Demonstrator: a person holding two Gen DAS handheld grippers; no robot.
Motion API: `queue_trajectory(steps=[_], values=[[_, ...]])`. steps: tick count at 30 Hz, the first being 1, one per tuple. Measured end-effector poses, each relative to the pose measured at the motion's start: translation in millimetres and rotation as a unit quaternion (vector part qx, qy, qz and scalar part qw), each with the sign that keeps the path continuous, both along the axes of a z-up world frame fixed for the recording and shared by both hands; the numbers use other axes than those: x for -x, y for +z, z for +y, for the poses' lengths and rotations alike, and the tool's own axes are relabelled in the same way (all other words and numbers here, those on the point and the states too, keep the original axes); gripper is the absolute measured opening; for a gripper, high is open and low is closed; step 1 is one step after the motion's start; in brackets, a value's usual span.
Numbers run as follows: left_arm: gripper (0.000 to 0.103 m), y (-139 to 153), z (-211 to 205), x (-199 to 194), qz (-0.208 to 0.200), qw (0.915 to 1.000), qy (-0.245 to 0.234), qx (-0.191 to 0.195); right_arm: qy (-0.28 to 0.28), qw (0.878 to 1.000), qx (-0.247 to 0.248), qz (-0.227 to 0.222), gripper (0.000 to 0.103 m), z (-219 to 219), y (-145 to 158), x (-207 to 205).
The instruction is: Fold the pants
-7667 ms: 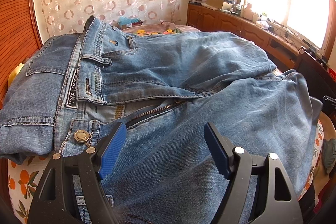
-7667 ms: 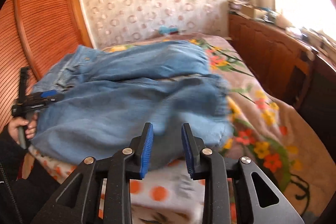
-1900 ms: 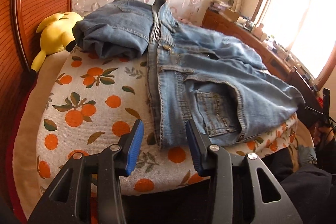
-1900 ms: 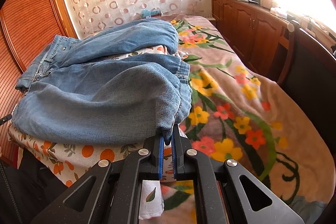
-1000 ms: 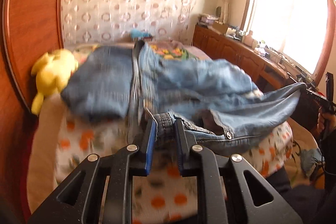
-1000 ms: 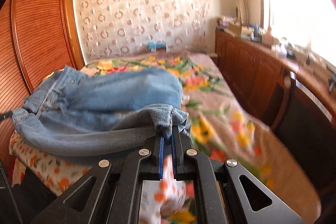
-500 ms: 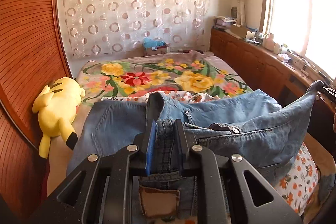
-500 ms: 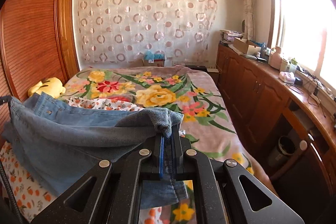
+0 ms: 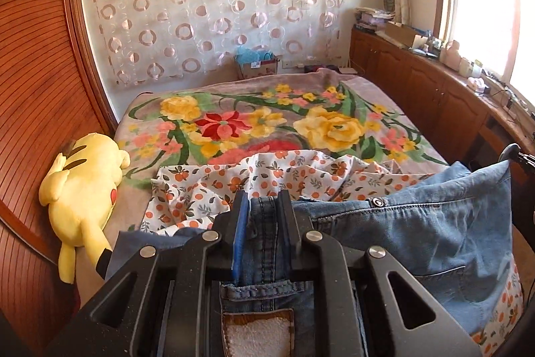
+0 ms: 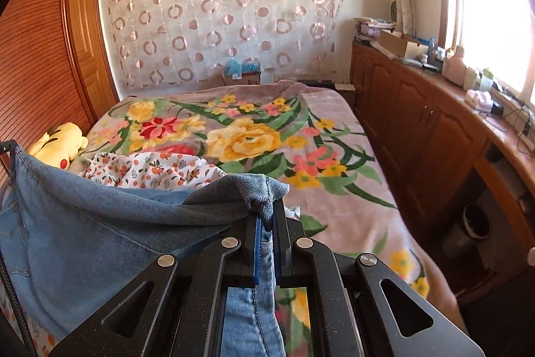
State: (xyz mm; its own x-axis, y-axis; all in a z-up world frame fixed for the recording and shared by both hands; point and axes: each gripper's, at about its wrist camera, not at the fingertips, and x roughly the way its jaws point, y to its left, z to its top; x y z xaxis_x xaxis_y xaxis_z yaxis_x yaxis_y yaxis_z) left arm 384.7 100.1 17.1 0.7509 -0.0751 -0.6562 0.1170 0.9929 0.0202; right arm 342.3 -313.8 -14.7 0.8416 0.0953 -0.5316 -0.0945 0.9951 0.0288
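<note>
The left gripper (image 9: 262, 206) is clamped tight on the waistband of the jeans (image 9: 434, 223), and the right gripper (image 10: 265, 216) is pinched closed on a leg hem. The jeans hang stretched between them, lifted above an orange-print cloth (image 9: 234, 179) on the flowered blanket (image 9: 267, 122), near a yellow plush toy (image 9: 80, 189).

No writing can be read in either view. The brown patch (image 9: 257, 333) on the jeans (image 9: 418, 233), at the bottom centre of the left wrist view, shows only a pale blank middle. The cardboard box (image 9: 257, 66) by the far wall, upper centre, carries a small white label (image 9: 255, 65), too small to read.
</note>
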Motion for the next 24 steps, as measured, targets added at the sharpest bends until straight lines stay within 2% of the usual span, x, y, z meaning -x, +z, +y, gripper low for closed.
queue_trajectory(steps=[5, 9, 10, 12, 14, 17, 18, 19, 24], values=[[0.019, -25, -2, -26, 0.026, 0.9995, 0.010, -0.016, 0.007, 0.999, 0.003, 0.031, 0.005, 6, -23, -24], [0.019, -26, -4, -27, 0.023, 0.9996, 0.006, -0.015, 0.008, 0.999, -0.008, 0.042, 0.006, 3, -26, -42], [0.020, -24, -5, -26, 0.022, 0.9997, 0.005, -0.013, 0.009, 0.999, -0.019, 0.040, 0.010, 0, -24, -42], [0.020, -21, -5, -23, 0.019, 0.9998, 0.003, -0.005, 0.013, 0.998, -0.039, 0.038, 0.025, -9, -21, -38], [0.021, -16, -7, -17, 0.011, 0.9999, -0.002, -0.005, 0.021, 0.998, -0.053, 0.033, 0.034, -14, -17, -30], [0.037, -10, -11, -8, 0.005, 0.9999, -0.015, 0.006, 0.015, 0.998, -0.055, 0.024, 0.044, -20, -16, -20], [0.047, -8, -13, -3, 0.001, 0.9998, -0.019, 0.009, 0.018, 0.998, -0.055, 0.025, 0.044, -21, -19, -16], [0.052, -6, -16, 0, -0.003, 0.9996, -0.025, 0.012, 0.020, 0.998, -0.057, 0.028, 0.045, -21, -21, -15], [0.052, -5, -40, 16, -0.001, 0.9980, -0.060, 0.018, 0.034, 0.997, -0.046, 0.055, 0.046, -16, -31, -27]])
